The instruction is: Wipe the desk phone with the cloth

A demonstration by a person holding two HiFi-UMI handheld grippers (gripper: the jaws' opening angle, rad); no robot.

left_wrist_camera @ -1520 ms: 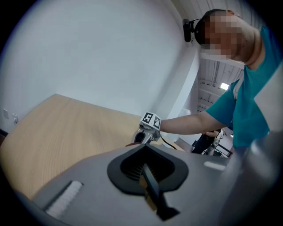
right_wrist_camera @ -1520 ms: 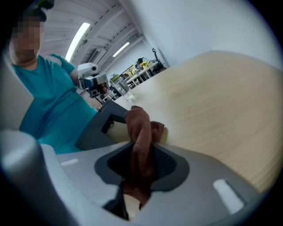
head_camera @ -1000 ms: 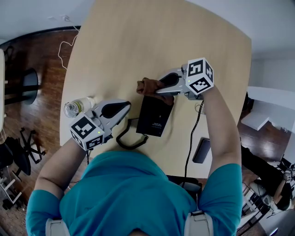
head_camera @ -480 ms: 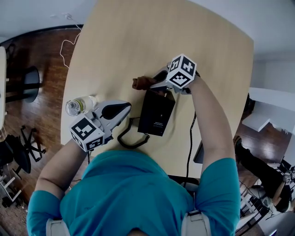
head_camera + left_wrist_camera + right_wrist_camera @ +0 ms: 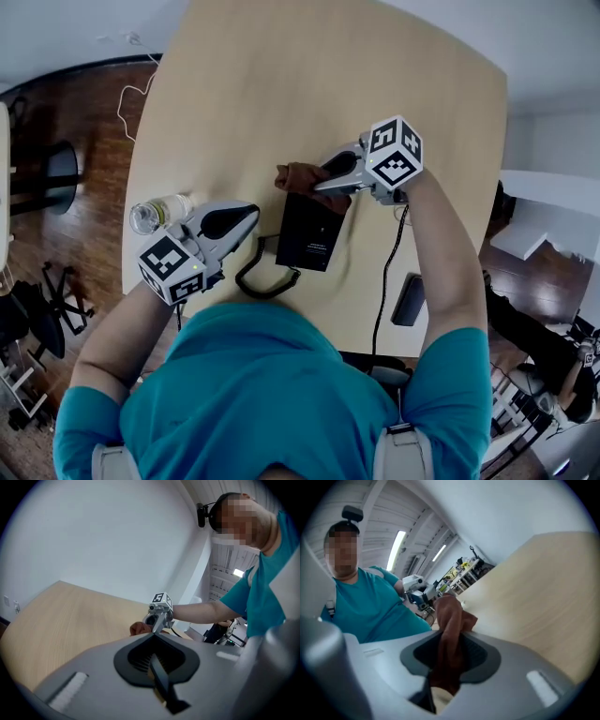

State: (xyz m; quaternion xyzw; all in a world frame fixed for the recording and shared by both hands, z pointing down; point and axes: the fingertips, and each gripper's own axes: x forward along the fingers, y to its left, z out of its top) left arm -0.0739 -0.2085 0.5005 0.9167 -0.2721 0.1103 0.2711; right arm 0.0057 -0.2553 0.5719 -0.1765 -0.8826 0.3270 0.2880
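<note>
Nearest our teal shirt, we hold the left gripper over the near-left part of the table. Its jaws are pressed together with nothing between them, and the tip points toward the phone. Just left of this gripper, a clear bottle sits near the table's left edge. Beside the gripper's tip, a coiled cord loops on the wood and meets the near end of the phone, a black slab lying flat near the table's middle. A thin black cable runs along the table under our right arm, and a dark flat item lies by the near right edge. At the phone's far end we hold the right gripper, its jaws clamped on a brown cloth. The cloth bunches out past the jaw tips, over the phone's far edge. Beyond it, pale wood runs to the far side of the table, with dark floorboards off to the left.
</note>
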